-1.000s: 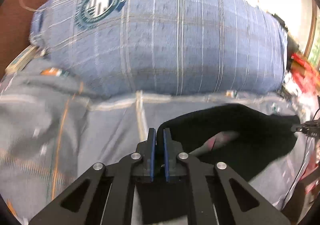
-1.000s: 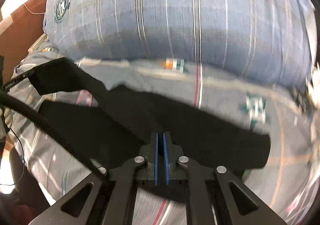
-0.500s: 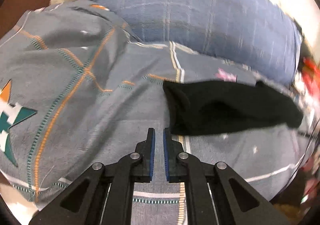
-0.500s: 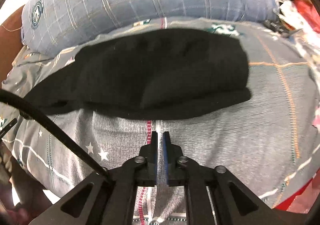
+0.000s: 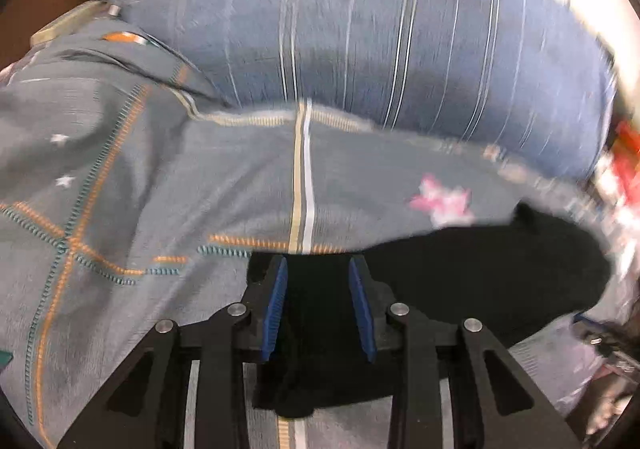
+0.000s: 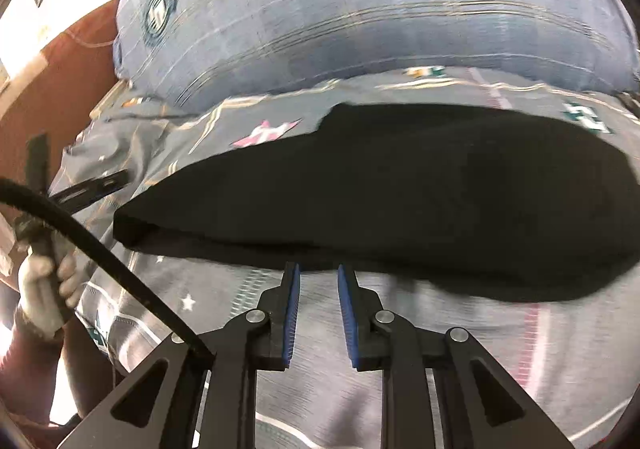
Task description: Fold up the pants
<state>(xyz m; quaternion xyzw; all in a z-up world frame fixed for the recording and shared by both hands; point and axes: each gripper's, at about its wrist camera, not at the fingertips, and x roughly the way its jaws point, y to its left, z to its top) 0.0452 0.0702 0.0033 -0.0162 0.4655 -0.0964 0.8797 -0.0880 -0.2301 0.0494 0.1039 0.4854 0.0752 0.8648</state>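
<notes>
The black pants point(image 6: 400, 189) lie folded in a long flat bundle on the grey patterned bedsheet point(image 6: 400, 329). In the left wrist view the pants point(image 5: 500, 281) run from between the fingers out to the right. My left gripper point(image 5: 316, 273) is open, its jaws spread over the left end of the pants. My right gripper point(image 6: 318, 273) is open, its tips just at the near edge of the pants, with sheet between the fingers.
A large blue plaid pillow point(image 5: 380, 29) lies behind the pants; it also shows in the right wrist view point(image 6: 380, 9). A brown headboard point(image 6: 60, 89) stands at the left. The gloved hand holding the left gripper point(image 6: 44, 277) shows at the far left. Red clutter point(image 5: 628, 153) sits at the right edge.
Both grippers let go of the pants, which now lie on the sheet. Both have opened wider since half a second ago and moved back in toward the pants.
</notes>
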